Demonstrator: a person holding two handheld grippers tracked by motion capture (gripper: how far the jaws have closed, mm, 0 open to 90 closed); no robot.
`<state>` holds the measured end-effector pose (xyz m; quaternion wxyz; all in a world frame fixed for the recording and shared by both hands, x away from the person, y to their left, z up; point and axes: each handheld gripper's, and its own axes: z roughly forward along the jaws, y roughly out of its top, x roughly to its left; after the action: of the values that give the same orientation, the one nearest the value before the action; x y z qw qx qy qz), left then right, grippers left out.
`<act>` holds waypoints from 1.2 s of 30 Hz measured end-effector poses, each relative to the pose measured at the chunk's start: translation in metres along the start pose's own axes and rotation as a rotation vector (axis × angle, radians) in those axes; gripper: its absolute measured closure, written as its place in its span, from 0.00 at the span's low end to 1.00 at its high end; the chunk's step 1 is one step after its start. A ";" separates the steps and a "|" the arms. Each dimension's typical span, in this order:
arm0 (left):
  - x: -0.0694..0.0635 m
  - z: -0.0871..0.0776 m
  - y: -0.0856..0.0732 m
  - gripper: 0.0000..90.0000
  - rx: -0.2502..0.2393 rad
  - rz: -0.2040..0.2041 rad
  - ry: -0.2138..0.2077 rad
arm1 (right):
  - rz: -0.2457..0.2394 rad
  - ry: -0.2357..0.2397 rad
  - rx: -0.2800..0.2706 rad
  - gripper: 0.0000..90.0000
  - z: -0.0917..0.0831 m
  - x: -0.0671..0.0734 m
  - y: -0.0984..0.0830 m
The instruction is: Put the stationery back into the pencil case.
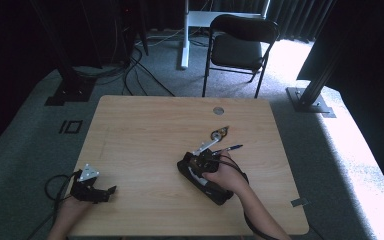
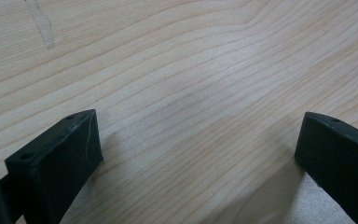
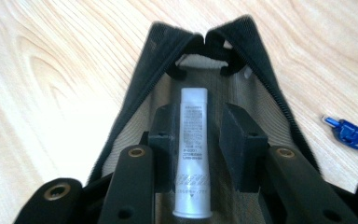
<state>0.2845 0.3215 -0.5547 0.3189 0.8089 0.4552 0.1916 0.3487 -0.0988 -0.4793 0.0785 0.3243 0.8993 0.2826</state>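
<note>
Black pouch (image 3: 135,88) | white tube (image 3: 193,154) between right gripper (image 3: 200,135), slightly parted | left gripper (image 2: 200,154) wide, empty

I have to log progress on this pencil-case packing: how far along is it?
Done: the white tube lies inside the open mesh pouch. In hand: the right claw straddles the tube, one pad apart from it, so it looks released. Left: the blue pen lies on the table beside the pouch; the left claw idles open.

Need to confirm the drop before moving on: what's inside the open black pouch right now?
A white tube lies inside the black pouch, between the right gripper's jaws. The jaws and mesh sides cover the rest of the interior.
</note>
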 end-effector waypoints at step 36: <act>0.000 0.000 0.000 0.01 0.000 0.000 0.001 | 0.347 -0.232 -0.194 0.64 -0.027 -0.090 -0.027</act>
<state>0.2845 0.3215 -0.5547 0.3187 0.8090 0.4552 0.1919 0.3951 -0.1849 -0.4759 0.1622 0.4954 0.7837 0.3379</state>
